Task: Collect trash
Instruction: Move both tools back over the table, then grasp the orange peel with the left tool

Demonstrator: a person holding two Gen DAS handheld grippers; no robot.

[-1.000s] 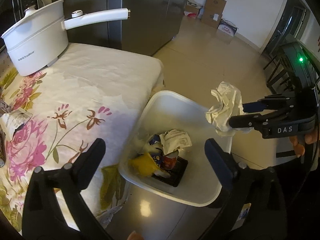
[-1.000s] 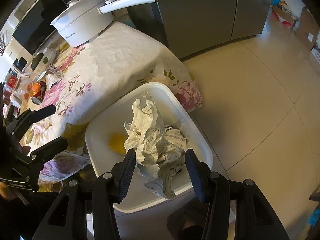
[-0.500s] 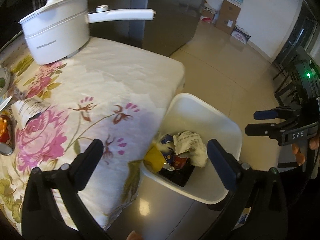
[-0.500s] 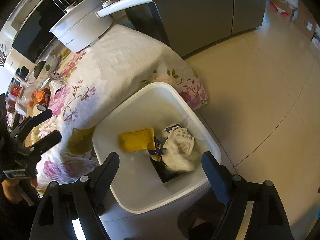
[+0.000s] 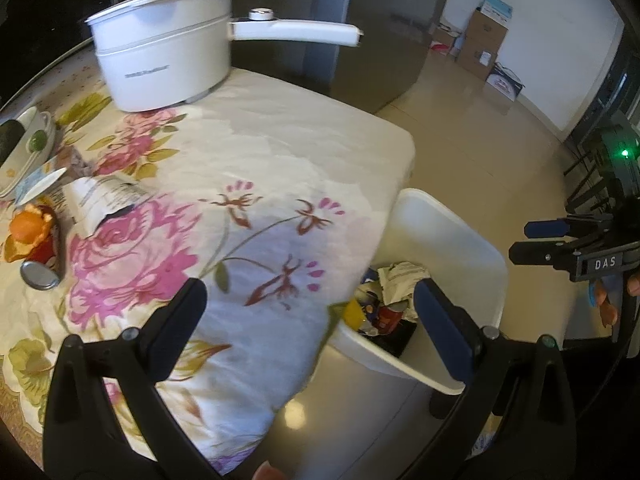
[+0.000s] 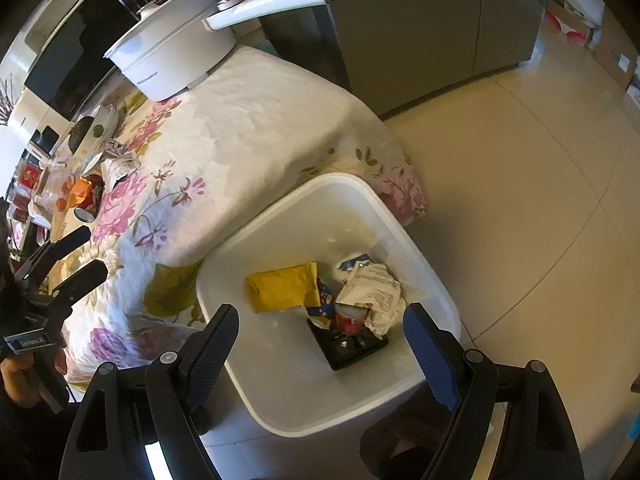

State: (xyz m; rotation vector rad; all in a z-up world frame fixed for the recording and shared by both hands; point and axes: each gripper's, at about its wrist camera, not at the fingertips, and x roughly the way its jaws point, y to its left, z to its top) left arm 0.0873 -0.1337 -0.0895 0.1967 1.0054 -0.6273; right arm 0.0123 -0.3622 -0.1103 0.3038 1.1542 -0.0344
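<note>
- bin (image 6: 400, 216), white and open-topped, is standing on the tiled floor (image 6: 520, 160) right against the hanging edge of the flowered tablecloth (image 6: 248, 120).
- inside it a crumpled white paper (image 6: 374, 286) is lying on top, touching a red can (image 6: 348, 318), a yellow packet (image 6: 282, 288) and a black tray (image 6: 352, 346) at the bottom.
- the right gripper (image 6: 320, 346) is hovering above the bin with its jaws spread wide and nothing between them; the paper is lying well below, inside the bin.
- the left gripper (image 5: 308, 316) is pointing down over the table's edge, jaws also spread wide and gripping nothing, with the cloth under one finger and the bin under the other.
- more trash is sitting on the table: a torn white wrapper (image 5: 102, 200), a red can on its side (image 5: 40, 264) with orange peel (image 5: 28, 226) on it, all near the far left of the left wrist view.
- a white lidded pot (image 5: 164, 60) with a long handle is standing at the back of the table, well apart from the trash.
- in the right wrist view a hand (image 6: 20, 376) is holding the left gripper's handle.
</note>
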